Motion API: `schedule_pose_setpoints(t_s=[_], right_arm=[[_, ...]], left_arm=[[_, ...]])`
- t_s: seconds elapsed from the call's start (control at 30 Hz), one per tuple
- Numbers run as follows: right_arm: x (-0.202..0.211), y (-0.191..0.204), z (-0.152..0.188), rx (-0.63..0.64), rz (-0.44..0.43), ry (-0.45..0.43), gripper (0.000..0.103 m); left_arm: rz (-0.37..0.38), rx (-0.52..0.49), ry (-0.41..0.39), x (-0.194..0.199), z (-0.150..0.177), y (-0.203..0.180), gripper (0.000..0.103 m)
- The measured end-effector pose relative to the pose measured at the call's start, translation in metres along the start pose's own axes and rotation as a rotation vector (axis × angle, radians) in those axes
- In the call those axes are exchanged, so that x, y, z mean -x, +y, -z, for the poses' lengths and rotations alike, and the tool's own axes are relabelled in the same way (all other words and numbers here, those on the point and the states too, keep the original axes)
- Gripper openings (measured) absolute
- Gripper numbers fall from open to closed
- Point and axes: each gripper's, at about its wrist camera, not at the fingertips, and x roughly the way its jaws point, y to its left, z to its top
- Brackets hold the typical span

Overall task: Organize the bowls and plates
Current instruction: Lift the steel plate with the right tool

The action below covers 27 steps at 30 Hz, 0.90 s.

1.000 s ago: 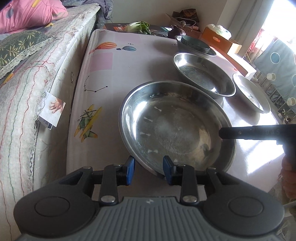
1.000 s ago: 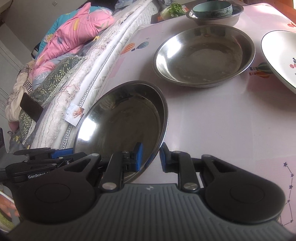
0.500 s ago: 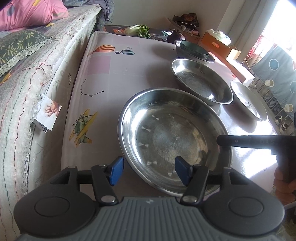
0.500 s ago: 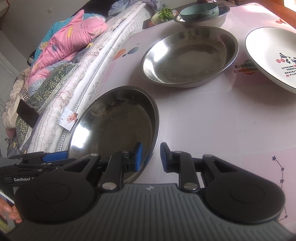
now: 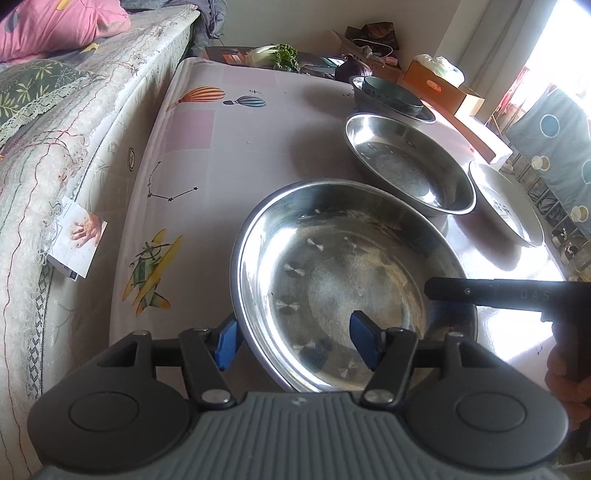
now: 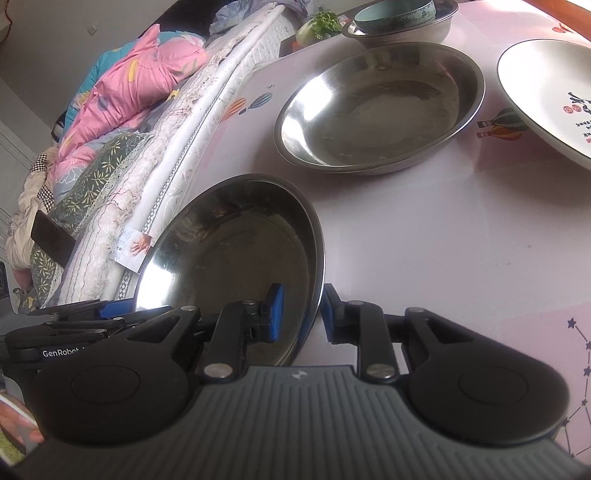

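A large steel plate (image 5: 347,280) is tilted near the table's front edge; it also shows in the right wrist view (image 6: 236,258). My right gripper (image 6: 298,314) is shut on its right rim, one pad inside and one outside. My left gripper (image 5: 295,338) is open, its fingers straddling the plate's near-left rim without gripping. A second steel plate (image 5: 406,166) lies behind; it also shows in the right wrist view (image 6: 380,110). A white plate (image 5: 506,206) sits at the right, and it appears in the right wrist view (image 6: 546,96).
A teal bowl (image 6: 395,14) sits in a steel bowl (image 6: 406,33) at the table's far end. A mattress (image 5: 55,166) runs along the table's left side. Vegetables (image 5: 273,55) and boxes (image 5: 439,85) lie beyond the table.
My left gripper has opened and let go of the near steel plate's rim. My right gripper still holds the plate, which has shifted slightly toward the camera.
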Motion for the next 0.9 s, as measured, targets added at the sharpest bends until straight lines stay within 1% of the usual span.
schedule_pose_setpoints(t_s=[0.1, 0.23, 0.47, 0.67, 0.9], right_arm=[[0.0, 0.001, -0.001, 0.002, 0.009, -0.001, 0.023], [0.003, -0.002, 0.0, -0.007, 0.015, -0.004, 0.024], [0.009, -0.01, -0.001, -0.022, 0.034, -0.02, 0.026], [0.008, -0.014, 0.001, -0.027, 0.024, -0.029, 0.026], [0.008, -0.016, 0.002, -0.03, 0.013, -0.034, 0.025]], left_arm=[[0.012, 0.001, 0.007, 0.001, 0.001, -0.001, 0.063], [0.048, 0.007, 0.023, 0.003, 0.004, -0.003, 0.063], [0.092, -0.014, 0.042, 0.003, 0.012, -0.014, 0.064], [0.098, -0.026, 0.06, -0.003, 0.016, -0.018, 0.064], [0.071, -0.044, 0.048, -0.005, 0.015, -0.02, 0.064]])
